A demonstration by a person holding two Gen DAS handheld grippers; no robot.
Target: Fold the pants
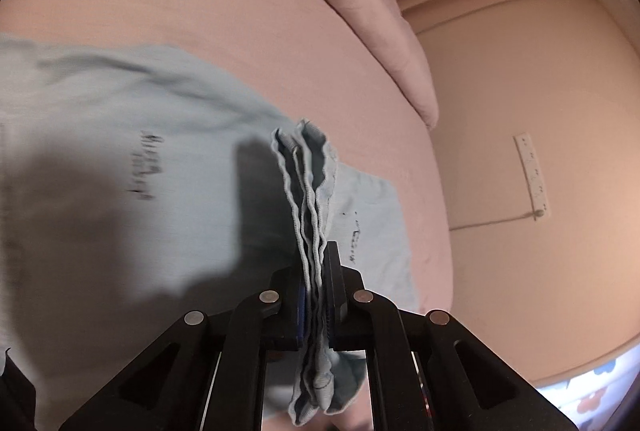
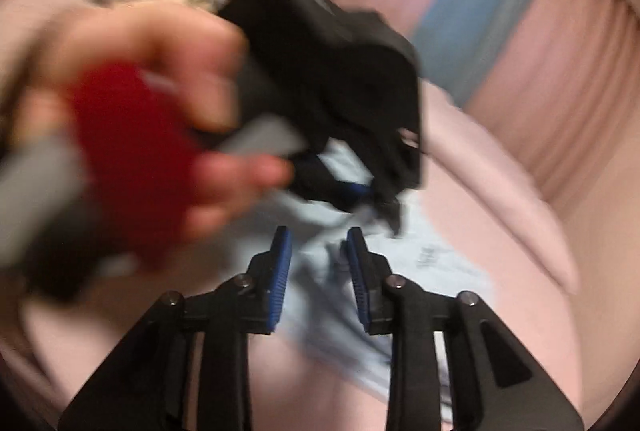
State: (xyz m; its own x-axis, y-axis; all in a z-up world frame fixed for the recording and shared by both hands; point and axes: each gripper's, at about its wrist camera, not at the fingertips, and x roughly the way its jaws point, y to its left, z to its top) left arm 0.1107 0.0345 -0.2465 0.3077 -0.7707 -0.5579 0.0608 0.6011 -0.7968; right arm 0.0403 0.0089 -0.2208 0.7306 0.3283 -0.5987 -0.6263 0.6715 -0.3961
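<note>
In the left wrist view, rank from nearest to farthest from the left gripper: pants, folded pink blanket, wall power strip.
1. pants: clamped in the left gripper.
2. folded pink blanket: beyond, up and right on the bed.
3. wall power strip: far right.

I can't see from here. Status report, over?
Left gripper shut on pants, layered edge pinched. Right gripper open above pants, empty. Left hand close ahead of right gripper.

The left gripper has its jaws pinched tight on a bunched edge of the pants. The right gripper hovers above the pants with jaws parted and nothing between them. The person's left hand, blurred, grips the left gripper's handle above the pants.
</note>
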